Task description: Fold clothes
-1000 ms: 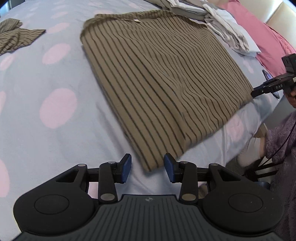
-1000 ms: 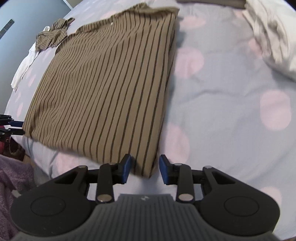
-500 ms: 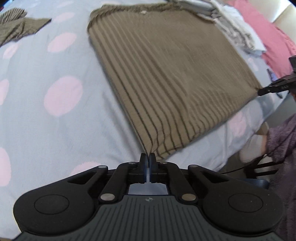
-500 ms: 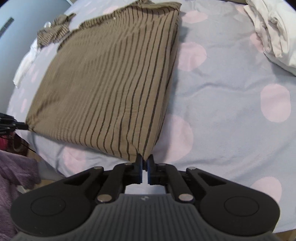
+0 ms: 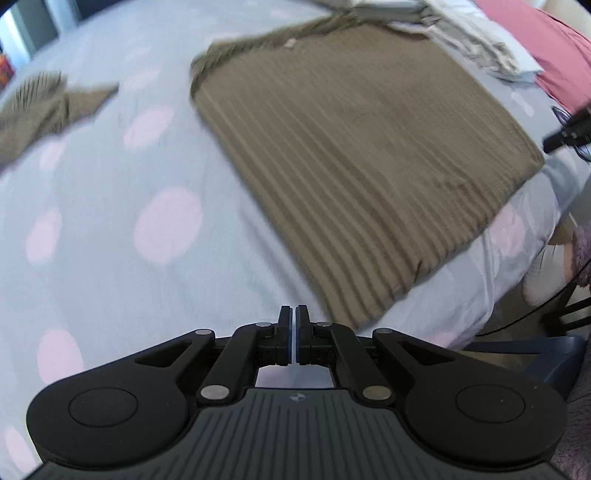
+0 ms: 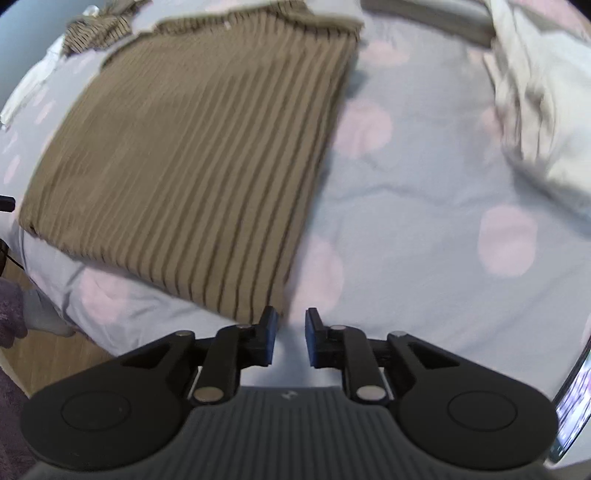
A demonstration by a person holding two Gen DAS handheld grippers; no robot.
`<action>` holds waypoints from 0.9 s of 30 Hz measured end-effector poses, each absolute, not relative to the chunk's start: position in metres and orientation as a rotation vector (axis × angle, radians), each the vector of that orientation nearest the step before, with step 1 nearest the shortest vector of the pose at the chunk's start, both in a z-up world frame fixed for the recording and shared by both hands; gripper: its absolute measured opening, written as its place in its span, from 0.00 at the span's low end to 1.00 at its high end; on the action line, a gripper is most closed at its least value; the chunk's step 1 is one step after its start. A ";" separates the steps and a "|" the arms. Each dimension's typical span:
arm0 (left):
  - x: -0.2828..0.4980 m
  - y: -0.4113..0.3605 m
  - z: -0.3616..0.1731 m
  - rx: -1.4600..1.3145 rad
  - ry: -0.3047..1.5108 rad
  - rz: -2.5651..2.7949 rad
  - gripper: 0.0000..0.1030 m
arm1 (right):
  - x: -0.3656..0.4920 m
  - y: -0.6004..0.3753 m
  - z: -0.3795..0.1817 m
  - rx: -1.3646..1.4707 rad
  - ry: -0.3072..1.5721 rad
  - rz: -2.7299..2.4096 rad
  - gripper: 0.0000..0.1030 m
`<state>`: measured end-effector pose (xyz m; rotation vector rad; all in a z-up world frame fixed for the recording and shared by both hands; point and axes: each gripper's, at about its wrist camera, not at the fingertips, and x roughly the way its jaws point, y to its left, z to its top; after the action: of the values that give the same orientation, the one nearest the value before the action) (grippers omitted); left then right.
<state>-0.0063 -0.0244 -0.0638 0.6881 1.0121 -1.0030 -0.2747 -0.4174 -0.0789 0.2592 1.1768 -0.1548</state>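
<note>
Right gripper (image 6: 289, 334) has released striped shirt (image 6: 192, 155).

A flat, folded brown garment with thin dark stripes (image 6: 192, 147) lies on a pale blue bedsheet with pink dots (image 6: 424, 206). The right gripper (image 6: 287, 332) hovers just beside the garment's near right corner, its black fingers with blue pads (image 6: 269, 334) set apart with nothing between them. Right of the garment, well apart, sits a rumpled cream cloth pile (image 6: 539, 107). Beyond the garment's far left corner lies a crumpled striped piece (image 6: 98, 31).
</note>
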 end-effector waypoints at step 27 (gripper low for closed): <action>-0.131 -0.071 -0.140 1.458 0.435 -1.108 0.36 | -0.280 -0.299 -0.119 -0.666 1.112 0.134 0.50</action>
<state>-0.1307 -0.0712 -0.1401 1.4577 0.4349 -1.1083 -0.2797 -0.2992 -0.1193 -0.6665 1.1121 0.1335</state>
